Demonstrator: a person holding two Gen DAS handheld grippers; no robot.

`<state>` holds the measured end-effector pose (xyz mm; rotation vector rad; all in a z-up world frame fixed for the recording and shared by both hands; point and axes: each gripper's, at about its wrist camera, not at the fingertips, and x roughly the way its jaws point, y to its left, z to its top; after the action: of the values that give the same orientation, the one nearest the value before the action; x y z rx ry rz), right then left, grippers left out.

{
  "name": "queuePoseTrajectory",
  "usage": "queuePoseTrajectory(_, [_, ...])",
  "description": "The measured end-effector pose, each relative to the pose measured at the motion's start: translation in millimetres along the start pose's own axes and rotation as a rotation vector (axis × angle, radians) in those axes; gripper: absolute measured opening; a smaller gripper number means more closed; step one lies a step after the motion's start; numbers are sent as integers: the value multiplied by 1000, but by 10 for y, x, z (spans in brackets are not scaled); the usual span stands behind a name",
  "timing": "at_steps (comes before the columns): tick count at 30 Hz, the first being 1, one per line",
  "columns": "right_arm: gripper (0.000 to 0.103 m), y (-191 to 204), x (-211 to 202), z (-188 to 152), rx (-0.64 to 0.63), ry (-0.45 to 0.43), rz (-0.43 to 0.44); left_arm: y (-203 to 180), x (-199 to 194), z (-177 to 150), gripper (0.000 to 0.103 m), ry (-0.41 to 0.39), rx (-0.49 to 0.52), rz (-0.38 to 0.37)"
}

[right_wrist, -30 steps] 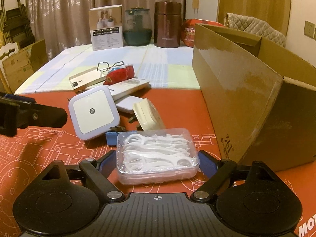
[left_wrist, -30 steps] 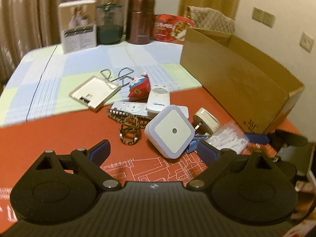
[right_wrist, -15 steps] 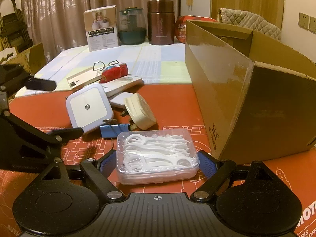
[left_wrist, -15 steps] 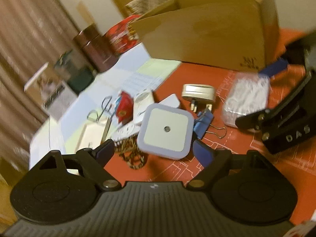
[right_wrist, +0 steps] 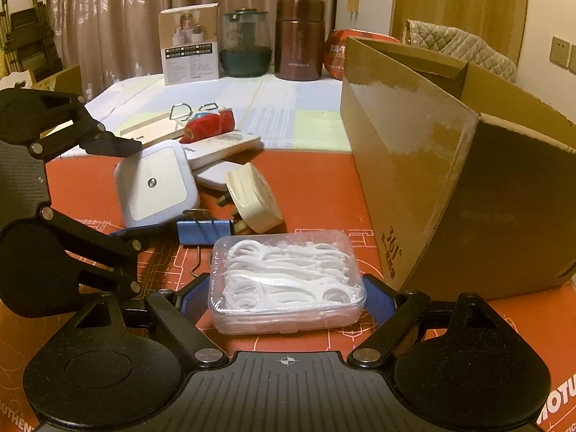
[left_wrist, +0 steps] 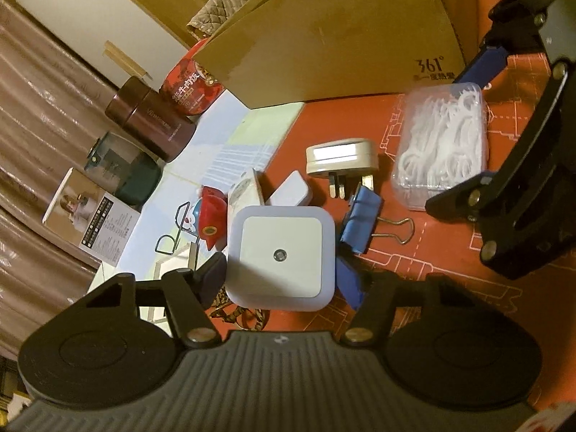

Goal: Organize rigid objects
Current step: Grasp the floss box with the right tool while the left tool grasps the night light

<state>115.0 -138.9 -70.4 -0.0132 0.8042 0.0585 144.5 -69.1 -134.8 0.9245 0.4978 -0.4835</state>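
Observation:
My left gripper (left_wrist: 280,273) is rolled onto its side, its fingers close against both sides of the square white night light (left_wrist: 279,253), which leans on the pile; it also shows in the right wrist view (right_wrist: 156,183). My right gripper (right_wrist: 286,298) has its blue fingers against both ends of the clear box of floss picks (right_wrist: 286,280), which rests on the red mat; the box also shows in the left wrist view (left_wrist: 444,147). A cream plug (right_wrist: 253,203), a blue binder clip (right_wrist: 203,232) and a red toy (right_wrist: 207,126) lie between.
An open cardboard box (right_wrist: 450,165) stands on the right of the table. A white remote (right_wrist: 223,147) and a flat white card case (right_wrist: 151,129) lie behind the pile. A jar (right_wrist: 244,43), a brown canister (right_wrist: 298,39) and a small carton (right_wrist: 189,39) stand at the back.
My left gripper has rolled to the side and come in around the night light. My right gripper has stayed around the floss box.

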Motion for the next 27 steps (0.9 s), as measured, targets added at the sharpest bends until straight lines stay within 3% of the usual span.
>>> queuePoseTrajectory(3, [84, -14, 16, 0, 4, 2, 3, 58, -36, 15, 61, 12, -59, -1])
queuePoseTrajectory(10, [83, -53, -59, -2, 20, 0, 6, 493, -155, -54, 61, 59, -493, -118])
queuePoseTrajectory(14, [83, -28, -155, 14, 9, -9, 16, 640, -244, -140, 61, 85, -665, -156])
queuePoseTrajectory(21, [82, 23, -384, 63, -27, -17, 26, 750, -569, -241, 61, 98, -807, -137])
queuePoseTrajectory(27, [83, 65, -784, 251, -66, -104, 48, 961, -1003, -59, 61, 34, -865, -93])
